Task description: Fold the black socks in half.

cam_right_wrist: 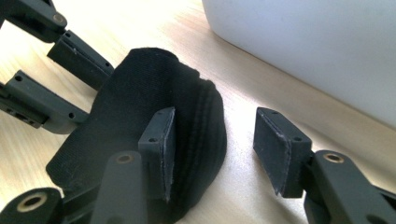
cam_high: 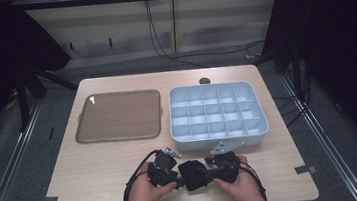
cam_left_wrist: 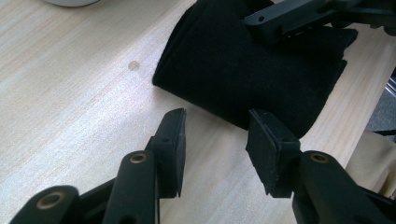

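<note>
Overhead, high view: black folded cloth [cam_high: 192,175] lies on the wooden table [cam_high: 88,170] between the left gripper [cam_high: 175,180] and the right gripper [cam_high: 213,170], both pointing inward at it from opposite ends.
Nearer hand: about even; each sits just beside its end of the cloth.
Surroundings: white compartment box [cam_high: 220,137] just beyond the grippers, brown tray [cam_high: 118,116] farther off to the left; neither blocks the cloth.
Left gripper view: jaws apart, nothing between them; the cloth [cam_left_wrist: 247,70] lies straight ahead, its near edge just past the tips, its long axis running across the jaw line and tilted. The right gripper [cam_left_wrist: 299,18] rests over its far end.
Right gripper view: jaws spread; the left pad [cam_right_wrist: 161,144] stands over the cloth [cam_right_wrist: 140,140], the other pad over bare table, so no grip. The box wall [cam_right_wrist: 317,46] stands near, beyond the right jaw.
Judgement: cloth's edge must come between the pads before closing.
</note>
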Motion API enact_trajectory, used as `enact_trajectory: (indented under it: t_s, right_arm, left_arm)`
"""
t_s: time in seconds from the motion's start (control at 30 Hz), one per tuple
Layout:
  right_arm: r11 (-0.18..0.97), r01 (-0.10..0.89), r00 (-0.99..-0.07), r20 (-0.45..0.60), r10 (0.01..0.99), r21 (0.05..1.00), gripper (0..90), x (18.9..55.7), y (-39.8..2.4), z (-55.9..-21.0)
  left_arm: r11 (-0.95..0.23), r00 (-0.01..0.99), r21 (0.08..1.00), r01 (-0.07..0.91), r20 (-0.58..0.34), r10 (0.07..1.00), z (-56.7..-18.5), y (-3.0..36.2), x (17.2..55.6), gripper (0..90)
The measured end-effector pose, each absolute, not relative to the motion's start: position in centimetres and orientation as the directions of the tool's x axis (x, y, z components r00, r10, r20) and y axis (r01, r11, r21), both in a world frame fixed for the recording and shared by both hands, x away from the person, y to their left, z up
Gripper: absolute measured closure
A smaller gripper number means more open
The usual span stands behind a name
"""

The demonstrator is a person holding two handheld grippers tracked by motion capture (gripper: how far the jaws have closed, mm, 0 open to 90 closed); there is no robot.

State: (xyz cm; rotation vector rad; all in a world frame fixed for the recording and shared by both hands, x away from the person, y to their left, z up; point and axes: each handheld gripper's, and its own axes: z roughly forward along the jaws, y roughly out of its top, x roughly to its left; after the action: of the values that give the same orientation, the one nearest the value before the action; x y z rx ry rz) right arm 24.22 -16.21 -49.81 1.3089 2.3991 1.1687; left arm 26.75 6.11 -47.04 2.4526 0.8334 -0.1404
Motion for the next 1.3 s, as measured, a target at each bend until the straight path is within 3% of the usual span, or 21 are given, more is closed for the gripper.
enact_trajectory:
  t_s: [0.27, 0.3, 0.33, 0.57, 0.87, 1.3]
  right_arm:
    - [0.263, 0.673, -0.589, 0.286, 0.755, 0.691, 58.9, 24.3, -16.5, -50.3]
    - [0.263, 0.673, -0.594, 0.294, 0.749, 0.691, 64.9, 24.3, -16.6, -50.4]
    - [0.252, 0.684, -0.589, 0.315, 0.744, 0.684, 65.4, 24.4, -16.6, -50.4]
    - [0.275, 0.688, -0.585, 0.290, 0.757, 0.672, 74.8, 24.2, -16.1, -50.0]
    - [0.252, 0.727, -0.556, 0.331, 0.763, 0.639, 77.6, 24.6, -16.0, -49.6]
    - [0.279, 0.707, -0.576, 0.300, 0.761, 0.650, 78.2, 25.0, -16.3, -47.5]
  left_arm:
    - [-0.660, 0.806, 0.469, 0.587, -0.260, 0.532, -47.1, 6.1, 26.7, 56.5]
    - [-0.662, 0.806, 0.466, 0.587, -0.260, 0.531, -47.1, 6.2, 26.7, 56.4]
    - [-0.661, 0.806, 0.468, 0.587, -0.259, 0.532, -47.1, 6.2, 26.7, 56.1]
    - [-0.658, 0.804, 0.471, 0.588, -0.253, 0.538, -47.1, 6.6, 26.8, 52.9]
    - [-0.643, 0.804, 0.501, 0.579, -0.218, 0.553, -47.4, 8.0, 27.3, 41.0]
    - [-0.632, 0.814, 0.551, 0.546, -0.170, 0.555, -47.6, 9.7, 28.2, 33.4]
